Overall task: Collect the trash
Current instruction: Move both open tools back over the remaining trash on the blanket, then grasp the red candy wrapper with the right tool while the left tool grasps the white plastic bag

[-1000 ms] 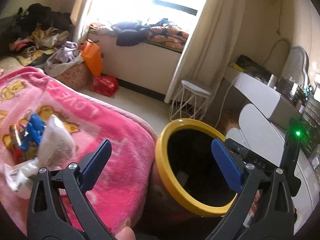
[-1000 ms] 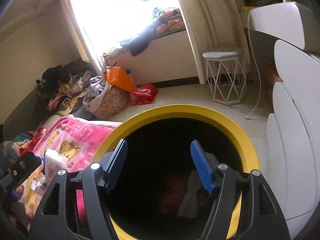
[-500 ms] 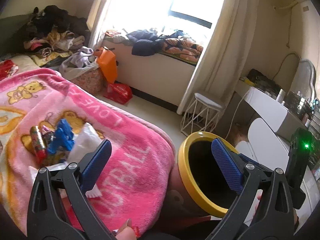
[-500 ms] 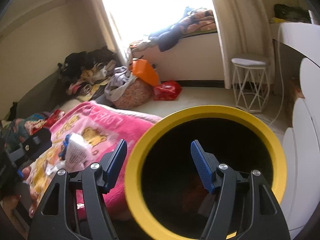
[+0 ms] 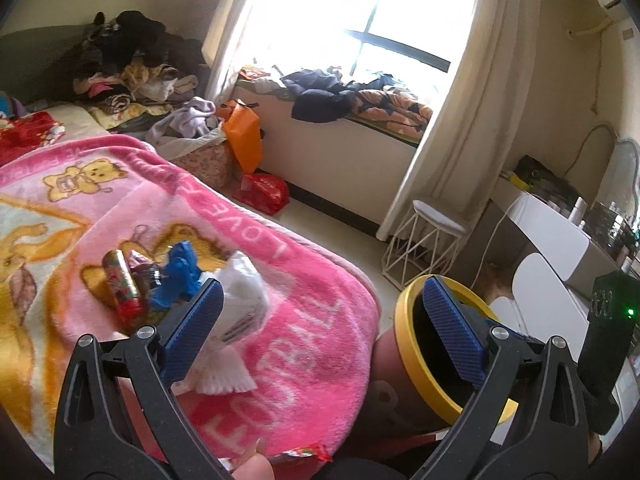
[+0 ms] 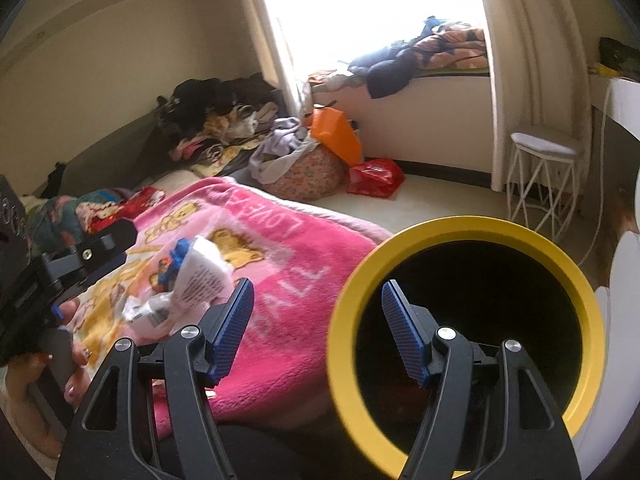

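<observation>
- Trash pile (image 5: 176, 280), lying on the pink blanket (image 5: 304, 340) at left: the soft fleece is risking being pinched together with a wrapper.
- Left gripper (image 5: 320, 320), hanging wide open and empty just near of the white wrapper (image 5: 240, 300): a loose crumpled piece is liable to slip out.
- Right gripper (image 6: 316, 324), standing open and empty, straddling the near rim of the yellow-rimmed bin (image 6: 464, 320) at right: a finger is risking knocking the bin over.
</observation>
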The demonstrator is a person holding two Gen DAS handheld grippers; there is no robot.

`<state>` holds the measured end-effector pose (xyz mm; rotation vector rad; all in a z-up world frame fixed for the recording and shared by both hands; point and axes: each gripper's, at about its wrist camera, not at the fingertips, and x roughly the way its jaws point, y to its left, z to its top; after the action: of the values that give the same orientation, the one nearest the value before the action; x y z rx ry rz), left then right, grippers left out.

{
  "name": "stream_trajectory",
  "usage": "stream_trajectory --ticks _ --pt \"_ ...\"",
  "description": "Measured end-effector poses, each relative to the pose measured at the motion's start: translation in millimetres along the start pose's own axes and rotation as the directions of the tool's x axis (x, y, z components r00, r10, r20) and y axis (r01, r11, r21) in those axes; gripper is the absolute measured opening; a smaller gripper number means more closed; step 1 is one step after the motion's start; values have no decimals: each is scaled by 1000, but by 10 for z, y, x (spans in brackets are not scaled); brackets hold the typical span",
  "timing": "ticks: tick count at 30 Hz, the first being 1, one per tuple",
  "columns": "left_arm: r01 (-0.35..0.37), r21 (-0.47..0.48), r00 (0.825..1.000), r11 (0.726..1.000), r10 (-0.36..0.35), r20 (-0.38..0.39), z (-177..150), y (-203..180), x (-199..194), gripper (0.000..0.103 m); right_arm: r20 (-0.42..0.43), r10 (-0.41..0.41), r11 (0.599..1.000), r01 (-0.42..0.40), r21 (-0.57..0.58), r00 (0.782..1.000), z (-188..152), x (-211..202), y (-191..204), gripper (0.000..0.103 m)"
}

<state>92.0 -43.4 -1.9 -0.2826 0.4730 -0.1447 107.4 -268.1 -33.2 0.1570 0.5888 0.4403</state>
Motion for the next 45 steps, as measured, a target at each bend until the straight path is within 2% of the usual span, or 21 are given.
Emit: stream_trajectory --ticks 7,14,23,36,45 --pt "-44 -28 999 999 44 7 1 203 -95 92 -30 63 997 -64 -48 998 -20 51 222 64" --pt "-110 -48 994 993 110 1 -10 468 -191 92 -88 146 979 -157 -130 985 -91 115 557 64" --pt "-169 -83 985 982 167 -31 -54 788 -221 92 -224 224 936 -273 -224 949 -293 238 953 64" --pt "-188 -175 978 966 168 -127 -282 1105 -61 92 -352 217 923 -309 -230 910 -539 489 1106 64" --pt "-179 -245 973 953 134 -186 -446 1245 50 92 -416 198 917 -318 -241 887 -642 661 1129 51"
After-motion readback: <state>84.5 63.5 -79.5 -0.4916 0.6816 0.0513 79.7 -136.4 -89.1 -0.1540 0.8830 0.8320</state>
